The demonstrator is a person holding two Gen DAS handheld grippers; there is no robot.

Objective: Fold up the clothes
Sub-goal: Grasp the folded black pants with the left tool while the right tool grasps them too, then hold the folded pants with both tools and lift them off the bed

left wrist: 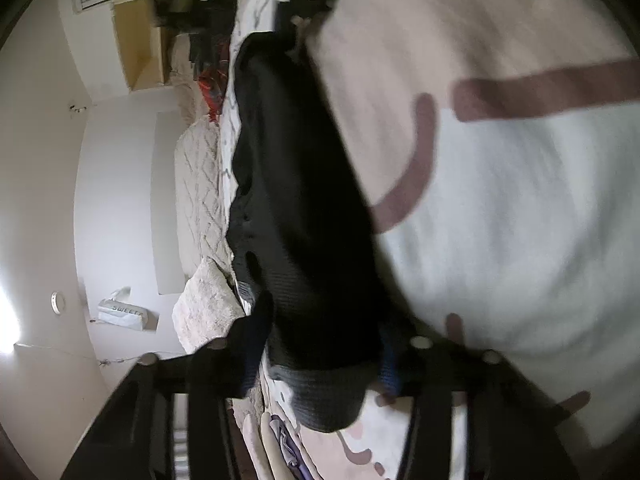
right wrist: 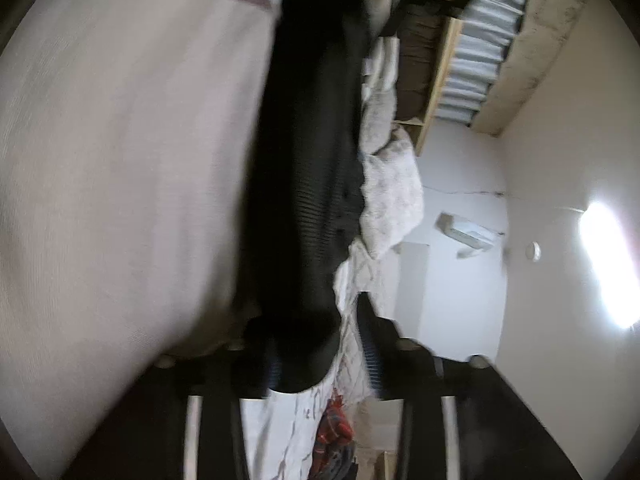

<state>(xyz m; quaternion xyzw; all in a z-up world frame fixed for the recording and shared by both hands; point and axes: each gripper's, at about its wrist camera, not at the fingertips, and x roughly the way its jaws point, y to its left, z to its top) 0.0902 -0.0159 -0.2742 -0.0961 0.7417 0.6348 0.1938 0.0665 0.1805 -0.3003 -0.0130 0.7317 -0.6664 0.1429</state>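
I am holding a black ribbed garment (left wrist: 296, 216) between both grippers, and it is hanging stretched in the air in front of a bed whose patterned sheet (left wrist: 260, 12) is showing behind it. In the left wrist view the left gripper (left wrist: 320, 356) is sitting at one end of the cloth, with the ribbed hem bunching between its fingers (left wrist: 256, 332), so I am reading those fingers as clamped on the garment. In the right wrist view the right gripper (right wrist: 320, 356) is doing the same at the opposite end: the black fabric (right wrist: 308, 184) is running straight out from between its fingers (right wrist: 370, 344) and they look closed on it. What matters for the coming move is that the garment's long axis is running directly along both pairs of fingers, from one gripper to the other, so neither hand is nearer; each is owning one end. A large pale cloth with reddish-brown stripes (left wrist: 500, 184) is blurring across the side of each view, close to the lenses; I cannot tell what it belongs to. I am judging that bringing the two ends together would make the fold, though the slack middle may sag unevenly.
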